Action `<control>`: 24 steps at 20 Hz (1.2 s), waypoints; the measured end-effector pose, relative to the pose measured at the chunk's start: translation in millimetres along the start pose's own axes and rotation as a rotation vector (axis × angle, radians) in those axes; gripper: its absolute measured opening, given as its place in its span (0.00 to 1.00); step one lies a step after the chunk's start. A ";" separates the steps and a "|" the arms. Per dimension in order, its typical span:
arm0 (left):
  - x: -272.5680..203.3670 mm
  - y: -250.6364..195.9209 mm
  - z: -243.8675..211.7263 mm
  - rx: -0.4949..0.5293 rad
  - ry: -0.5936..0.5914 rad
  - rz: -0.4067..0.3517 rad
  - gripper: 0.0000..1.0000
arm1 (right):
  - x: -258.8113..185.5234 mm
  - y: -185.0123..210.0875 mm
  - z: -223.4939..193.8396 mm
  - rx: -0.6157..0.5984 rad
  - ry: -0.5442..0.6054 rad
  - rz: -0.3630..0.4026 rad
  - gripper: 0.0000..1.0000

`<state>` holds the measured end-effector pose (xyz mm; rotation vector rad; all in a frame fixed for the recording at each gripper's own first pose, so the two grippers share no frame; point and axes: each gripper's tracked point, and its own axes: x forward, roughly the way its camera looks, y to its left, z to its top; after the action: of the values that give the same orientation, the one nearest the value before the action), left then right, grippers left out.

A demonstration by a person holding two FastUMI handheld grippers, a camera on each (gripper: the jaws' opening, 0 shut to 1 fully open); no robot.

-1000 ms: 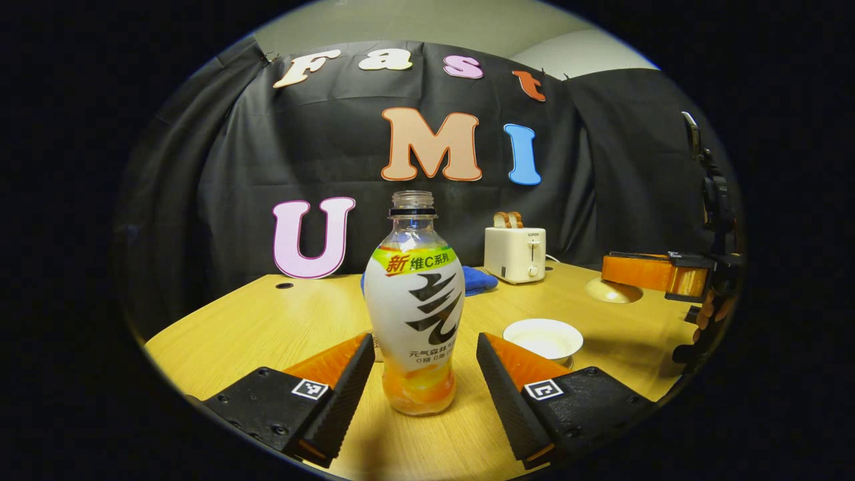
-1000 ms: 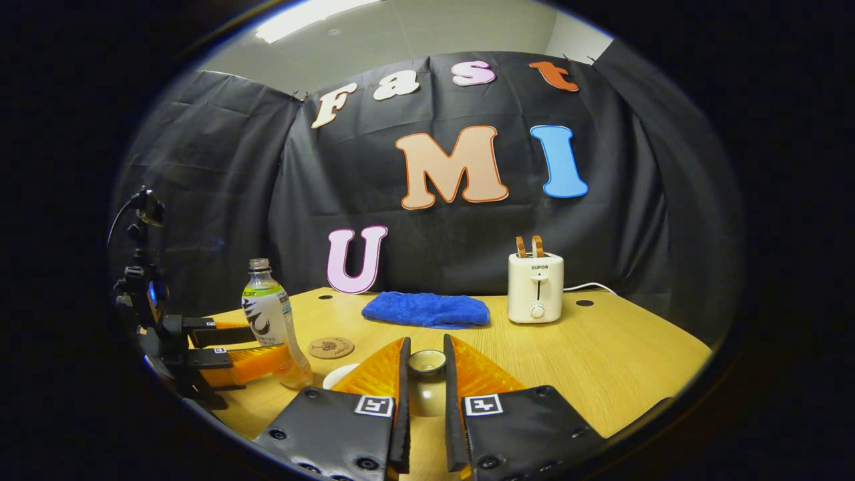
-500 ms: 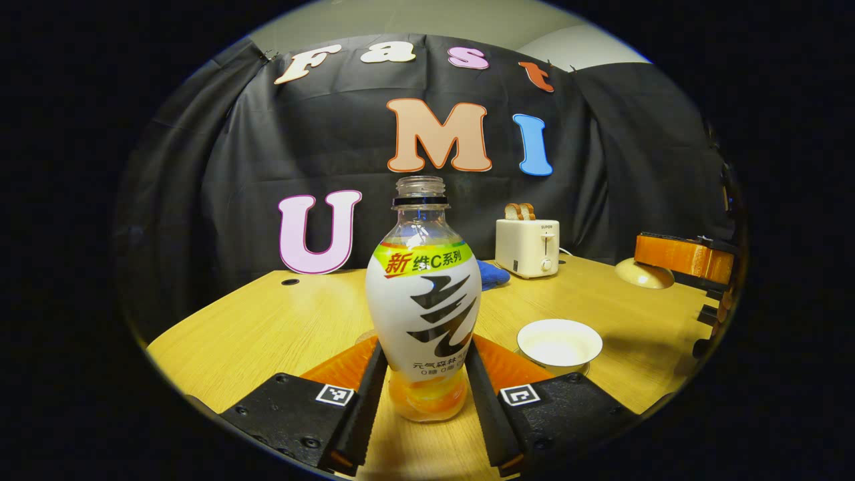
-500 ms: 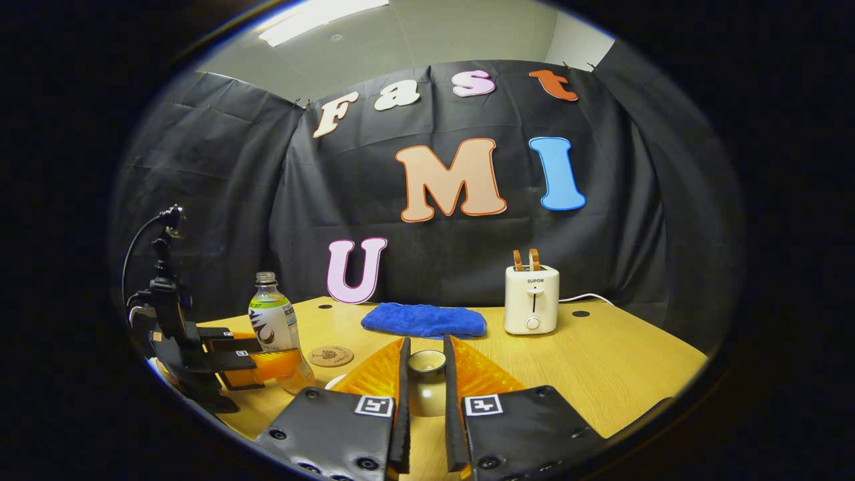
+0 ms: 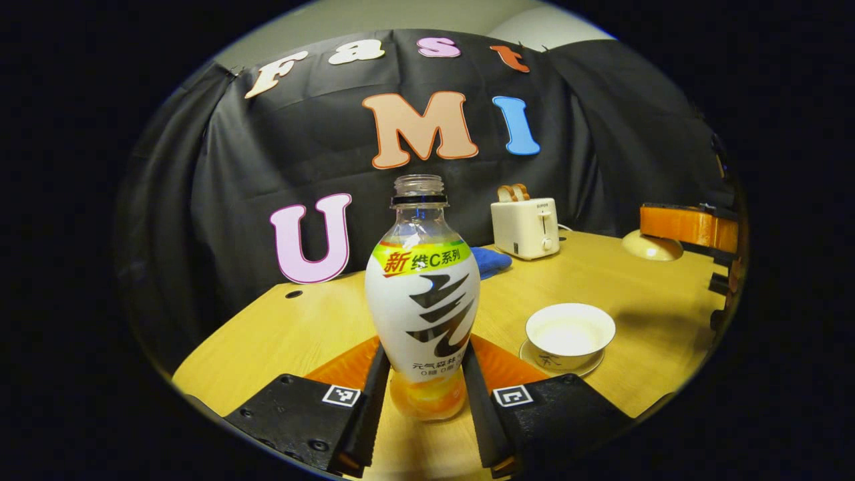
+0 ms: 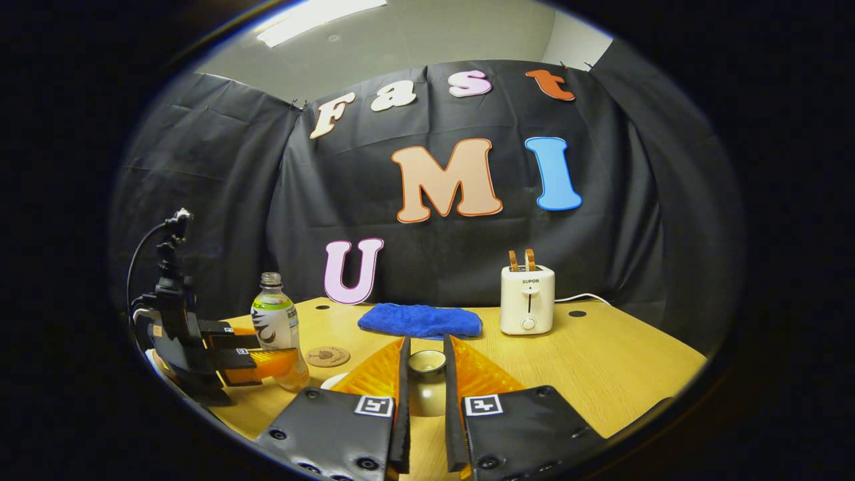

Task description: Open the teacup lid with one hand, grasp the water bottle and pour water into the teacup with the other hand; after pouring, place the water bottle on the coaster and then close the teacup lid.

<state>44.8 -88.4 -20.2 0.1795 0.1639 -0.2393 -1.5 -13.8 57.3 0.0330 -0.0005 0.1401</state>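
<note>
A toaster (image 6: 527, 299) stood upright near the table's (image 6: 621, 367) far edge, two slices of bread (image 6: 520, 259) sticking up from its slots and a white cord (image 6: 588, 297) trailing off to its right. To its left, apart from it, lay a folded blue towel (image 6: 419, 320). Small dark holes (image 6: 576, 312) marked the tabletop by the wall.

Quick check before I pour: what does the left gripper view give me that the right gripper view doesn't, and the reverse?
Left gripper view: the open bowl of the white porcelain teacup on its saucer. Right gripper view: the round brown coaster, and the right claw pinching the pale teacup lid by its knob. Both: the clear plastic water bottle in the left claw, white toaster, blue cloth.
</note>
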 end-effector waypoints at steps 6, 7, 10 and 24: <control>5.3 19.8 -7.2 0.191 0.056 0.089 0.57 | -0.1 -4.8 -1.2 0.000 0.006 -0.005 0.24; 5.1 20.7 -7.4 0.217 0.061 0.091 0.57 | -0.4 -5.3 -0.1 0.000 0.004 -0.007 0.24; 8.3 18.9 -2.2 0.324 0.059 0.099 0.57 | -2.5 -8.7 3.6 -0.008 -0.006 -0.013 0.26; 18.0 9.6 14.9 0.815 0.037 0.109 0.57 | -8.4 -21.7 14.8 -0.005 -0.030 -0.042 0.25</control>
<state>66.6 -86.1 -7.4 1.0005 0.0849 -0.1835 -6.8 -37.0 71.4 0.0303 -0.0303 0.0976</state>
